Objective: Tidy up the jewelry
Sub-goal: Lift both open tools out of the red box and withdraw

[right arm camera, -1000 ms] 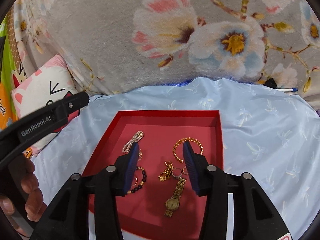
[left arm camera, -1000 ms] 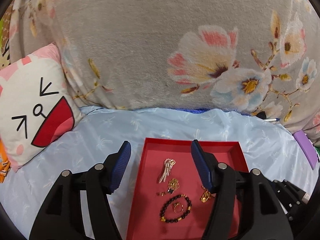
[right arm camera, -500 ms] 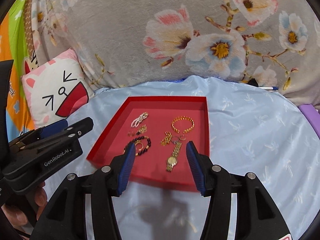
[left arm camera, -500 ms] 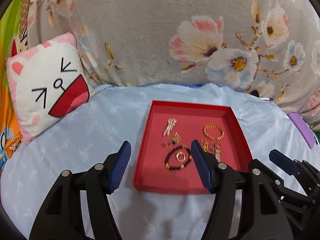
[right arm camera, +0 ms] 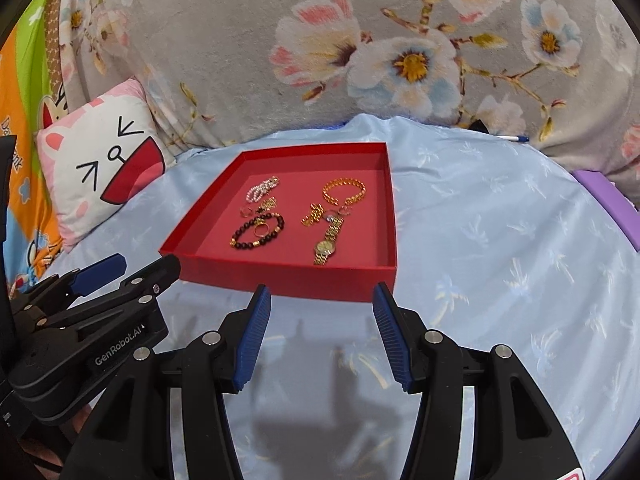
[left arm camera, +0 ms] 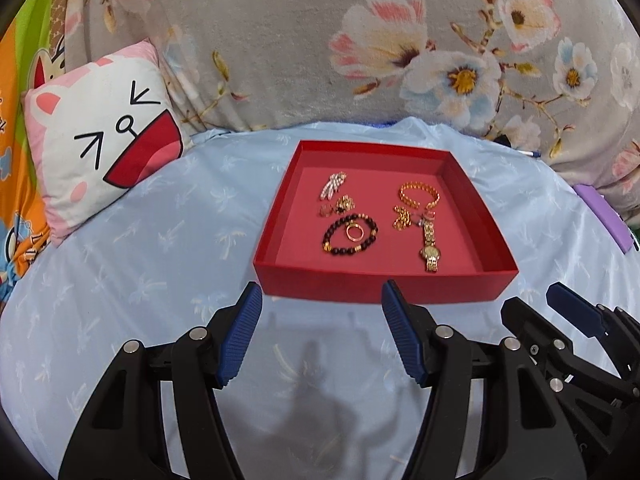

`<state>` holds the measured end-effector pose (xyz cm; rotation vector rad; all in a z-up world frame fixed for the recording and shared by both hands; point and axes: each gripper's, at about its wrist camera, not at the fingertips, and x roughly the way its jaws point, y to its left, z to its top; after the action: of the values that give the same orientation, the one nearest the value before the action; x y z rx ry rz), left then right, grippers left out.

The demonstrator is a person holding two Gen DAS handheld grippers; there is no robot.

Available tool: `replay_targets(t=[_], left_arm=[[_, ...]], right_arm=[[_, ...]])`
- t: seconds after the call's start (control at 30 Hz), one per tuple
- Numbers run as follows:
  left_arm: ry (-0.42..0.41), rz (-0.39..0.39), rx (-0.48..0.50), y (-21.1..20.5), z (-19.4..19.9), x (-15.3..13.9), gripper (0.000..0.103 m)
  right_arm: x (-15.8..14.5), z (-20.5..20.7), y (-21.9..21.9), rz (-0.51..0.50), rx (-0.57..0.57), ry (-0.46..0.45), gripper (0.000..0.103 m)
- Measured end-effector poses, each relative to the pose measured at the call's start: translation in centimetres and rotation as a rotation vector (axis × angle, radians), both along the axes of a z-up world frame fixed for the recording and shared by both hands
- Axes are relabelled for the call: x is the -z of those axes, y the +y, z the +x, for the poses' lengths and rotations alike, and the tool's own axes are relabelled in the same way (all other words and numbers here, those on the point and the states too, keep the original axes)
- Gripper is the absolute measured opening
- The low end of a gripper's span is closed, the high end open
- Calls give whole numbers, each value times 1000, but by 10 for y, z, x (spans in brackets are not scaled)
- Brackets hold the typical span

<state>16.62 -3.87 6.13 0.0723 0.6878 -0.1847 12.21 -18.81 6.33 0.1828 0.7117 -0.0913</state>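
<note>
Bare light-blue patterned bedsheet (left arm camera: 132, 264) lies open between my hand-held grippers and the shallow red cardboard tray (left arm camera: 384, 286); its low front wall is the only barrier ahead. The tray's right interior beside the gold wristwatch (left arm camera: 429, 249) is free. The white cat-face cushion (left arm camera: 100, 140) blocks the left, the grey floral blanket (left arm camera: 280, 40) the rear.

matt red tray (left arm camera: 384, 286), shiny gold watch (left arm camera: 429, 249), smooth blue sheet (left arm camera: 132, 264), plush floral blanket (left arm camera: 280, 40)
</note>
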Motion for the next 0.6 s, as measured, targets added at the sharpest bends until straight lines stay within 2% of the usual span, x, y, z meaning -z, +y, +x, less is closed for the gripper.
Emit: replay_targets(t=[0.47,0.6], left_arm=[[4,26,-23,-6,-9,38,59],[2,33,-27,-6,-9,43,56]], right_arm=[[33,-6,6,-36,39,30,53],[36,-5,8,-59,41,27,53]])
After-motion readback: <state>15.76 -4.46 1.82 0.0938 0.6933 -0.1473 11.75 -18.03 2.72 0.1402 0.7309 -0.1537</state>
